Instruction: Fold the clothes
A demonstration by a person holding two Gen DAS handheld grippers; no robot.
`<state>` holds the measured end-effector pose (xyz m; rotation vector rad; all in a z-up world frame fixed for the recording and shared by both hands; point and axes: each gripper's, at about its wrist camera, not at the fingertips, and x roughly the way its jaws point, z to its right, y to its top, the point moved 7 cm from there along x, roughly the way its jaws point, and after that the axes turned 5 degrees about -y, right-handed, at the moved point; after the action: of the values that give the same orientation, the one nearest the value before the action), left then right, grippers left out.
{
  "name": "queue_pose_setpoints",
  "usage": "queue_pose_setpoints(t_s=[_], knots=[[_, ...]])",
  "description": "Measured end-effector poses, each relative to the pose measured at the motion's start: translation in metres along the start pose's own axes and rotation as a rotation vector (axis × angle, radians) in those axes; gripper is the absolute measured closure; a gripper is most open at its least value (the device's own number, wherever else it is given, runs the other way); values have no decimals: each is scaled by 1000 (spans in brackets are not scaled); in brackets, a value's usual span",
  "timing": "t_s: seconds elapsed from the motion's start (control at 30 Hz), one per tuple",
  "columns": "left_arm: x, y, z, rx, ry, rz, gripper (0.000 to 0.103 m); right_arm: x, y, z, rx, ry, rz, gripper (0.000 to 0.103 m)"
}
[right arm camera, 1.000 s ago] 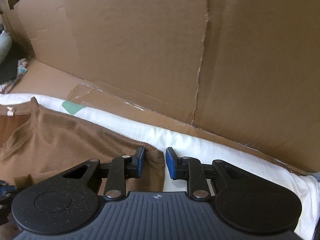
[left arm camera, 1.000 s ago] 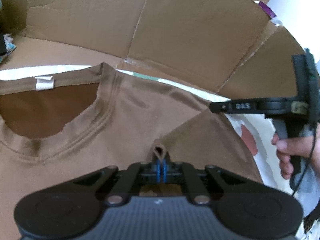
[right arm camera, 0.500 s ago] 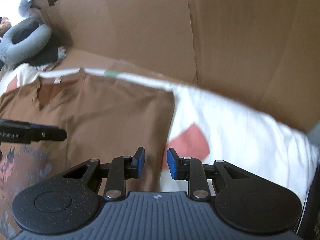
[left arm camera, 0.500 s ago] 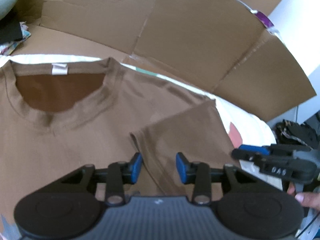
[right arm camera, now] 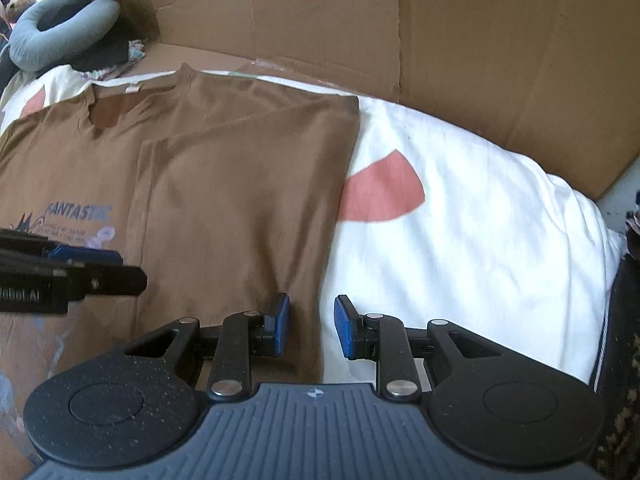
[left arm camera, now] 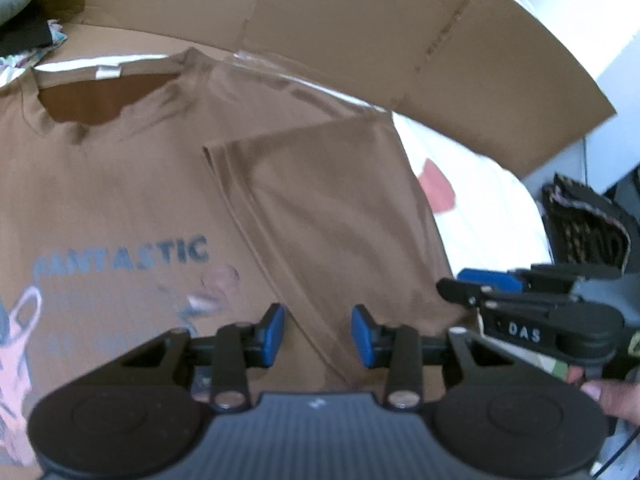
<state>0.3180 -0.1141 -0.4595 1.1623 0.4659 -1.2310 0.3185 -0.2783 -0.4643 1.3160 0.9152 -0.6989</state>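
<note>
- On the white sheet (right arm camera: 460, 216) lies the brown T-shirt (right arm camera: 224, 184), spread flat, chest print up, collar at the far side.
- Its right sleeve and side panel (left arm camera: 332, 216) are folded inward over the body, and the folded edge runs straight down the shirt's right side.
- "FANTASTIC" (left arm camera: 132, 256) reads in blue on the chest, left of the folded panel, with a pale cartoon figure below it.
- A white label (left arm camera: 108, 72) sits inside the back of the neck.
- Left gripper (left arm camera: 318, 334) hangs above the fold, pointing steeply down; its jaws have just been opening and now stand apart, nothing between them.
- No cloth is caught on its blue pads (left arm camera: 274, 334); the shirt lies flat below.
- Right gripper (right arm camera: 310, 328) hovers over the shirt's near right edge, jaws parted, released, with only the shirt edge and sheet seen through the gap.
- The two grippers are just beside each other: from the left wrist view the right one (left arm camera: 472, 284) pokes in at the near right, "DAS" on its body.
- A hand (left arm camera: 608, 396) grips that handle at the frame's near right.
- Cardboard walls (right arm camera: 440, 40) stand along the far side of the sheet.
- A red shape (right arm camera: 380, 196) is printed on the sheet, right of the shirt.
- A grey neck pillow (right arm camera: 60, 28) rests at the far left.
- A dark patterned fabric (left arm camera: 588, 224) lies off the right edge of the sheet.
</note>
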Motion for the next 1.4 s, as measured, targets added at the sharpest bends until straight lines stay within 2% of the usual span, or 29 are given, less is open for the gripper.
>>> queue_pose_setpoints(t_s=[0.07,0.2,0.27,0.33,0.4,0.6,0.67,0.73,0.8,0.83,0.93,1.0,1.13,1.27,1.4], knots=[[0,-9,5,32,33,-20,70,-2,-6,2,3,-10,-9,72],[2,-19,9,85,108,-99,71,-7,-19,1,-17,-31,-52,71],[-4,-15,6,77,136,-131,84,-14,-19,1,-15,-42,-67,71],[-15,-8,5,61,135,-134,84,-25,-14,2,8,-33,-63,71],[-32,1,6,47,108,-104,82,-39,-7,2,21,-20,-47,71],[-90,36,17,50,89,-55,65,-93,14,2,70,-2,-24,71],[-112,46,20,49,91,-57,55,-113,24,3,103,14,-26,69],[-132,55,24,68,98,-68,54,-135,34,2,139,29,-32,62],[-153,65,29,87,121,-55,54,-157,41,1,179,50,-43,49],[-165,70,31,89,134,-43,53,-168,46,-1,204,73,-55,48],[-200,82,36,49,134,-33,38,-202,58,-10,209,91,-51,35],[-219,86,39,56,148,-44,37,-224,64,-16,206,82,-40,24],[-265,97,38,72,190,-54,26,-263,71,-24,240,81,-29,20],[-313,105,31,52,215,-44,20,-293,74,-30,267,70,-26,15],[-351,106,21,47,239,-39,20,-320,79,-34,294,66,-27,14]])
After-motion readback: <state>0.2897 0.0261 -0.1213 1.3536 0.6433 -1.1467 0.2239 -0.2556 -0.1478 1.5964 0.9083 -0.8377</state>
